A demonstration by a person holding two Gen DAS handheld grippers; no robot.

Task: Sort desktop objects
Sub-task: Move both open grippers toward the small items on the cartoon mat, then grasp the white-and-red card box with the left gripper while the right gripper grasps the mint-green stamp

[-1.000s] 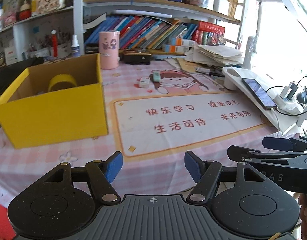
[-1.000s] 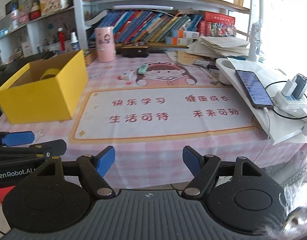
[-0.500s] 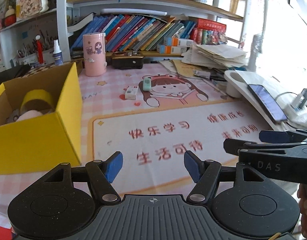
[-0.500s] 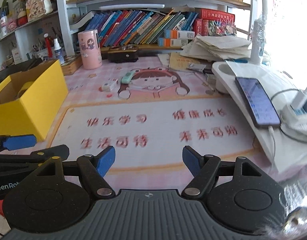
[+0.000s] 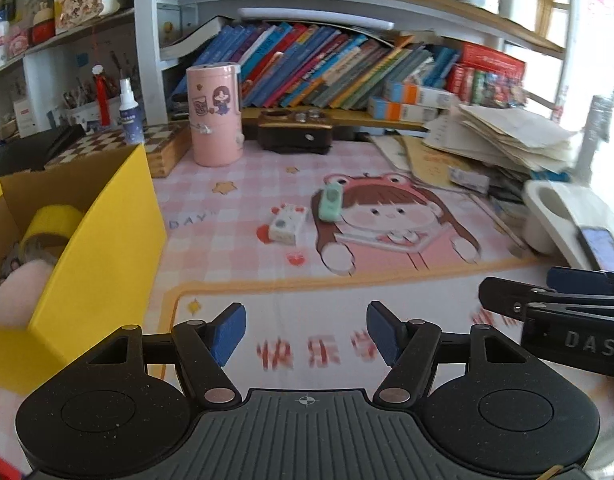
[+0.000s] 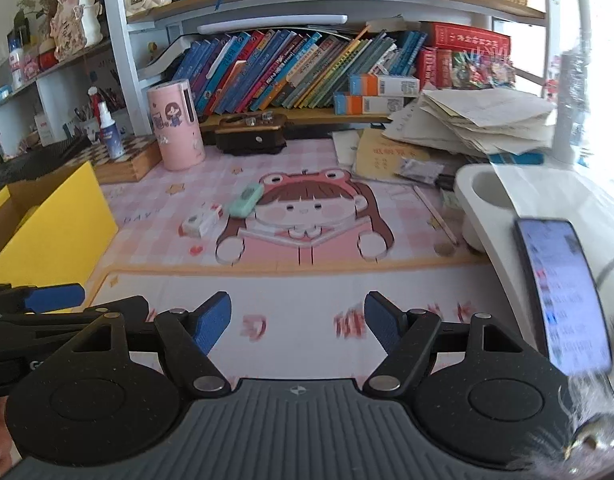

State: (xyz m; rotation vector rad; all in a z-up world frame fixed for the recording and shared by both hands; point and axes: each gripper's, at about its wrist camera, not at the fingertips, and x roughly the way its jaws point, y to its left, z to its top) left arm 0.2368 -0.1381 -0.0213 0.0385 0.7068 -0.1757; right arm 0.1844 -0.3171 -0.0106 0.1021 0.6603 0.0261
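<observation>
A small white box-shaped thing (image 5: 288, 225) with red bits lies flat on the pink checked mat (image 5: 243, 184), near the mat's middle and a bit toward the back edge. Just beside it, on its right, lies a little mint-green thing (image 5: 329, 203), flat on the cartoon girl's hair. They are close but not touching. A yellow box (image 5: 103, 240) stands open at the mat's left edge. Inside it sits a yellow tape roll (image 5: 51, 226).
</observation>
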